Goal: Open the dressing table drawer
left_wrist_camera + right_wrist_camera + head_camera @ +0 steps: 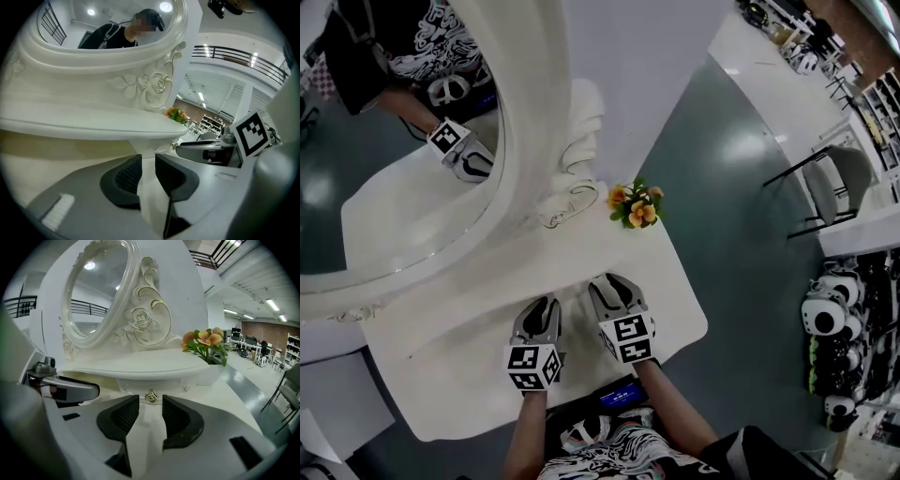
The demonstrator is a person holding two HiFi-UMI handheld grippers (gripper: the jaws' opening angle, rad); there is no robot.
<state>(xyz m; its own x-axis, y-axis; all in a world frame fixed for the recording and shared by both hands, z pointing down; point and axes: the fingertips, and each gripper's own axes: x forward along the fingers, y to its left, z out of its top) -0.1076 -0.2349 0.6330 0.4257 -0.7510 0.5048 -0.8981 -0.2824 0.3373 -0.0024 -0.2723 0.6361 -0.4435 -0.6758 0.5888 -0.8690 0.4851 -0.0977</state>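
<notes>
The white dressing table (pixel 459 375) carries an oval mirror (pixel 403 216) in a carved frame. Its drawer front (pixel 164 380) sits under the tabletop lip and is hidden in the head view. A small metal knob (pixel 150 397) shows on it. My right gripper (pixel 150 405) (pixel 609 289) is open, its dark ribbed pads (pixel 126 414) either side of a narrow gap, the knob just beyond the tips. My left gripper (pixel 148 164) (pixel 541 311) is open beside it, to the left, pointing at the drawer front (pixel 140 143) with nothing between its fingers.
A small pot of orange flowers (pixel 635 204) stands at the tabletop's back right corner. To the right, across the grey floor, are a chair (pixel 836 186), a white counter (pixel 862 230) and a rack of white grippers (pixel 830 328). The mirror reflects the person.
</notes>
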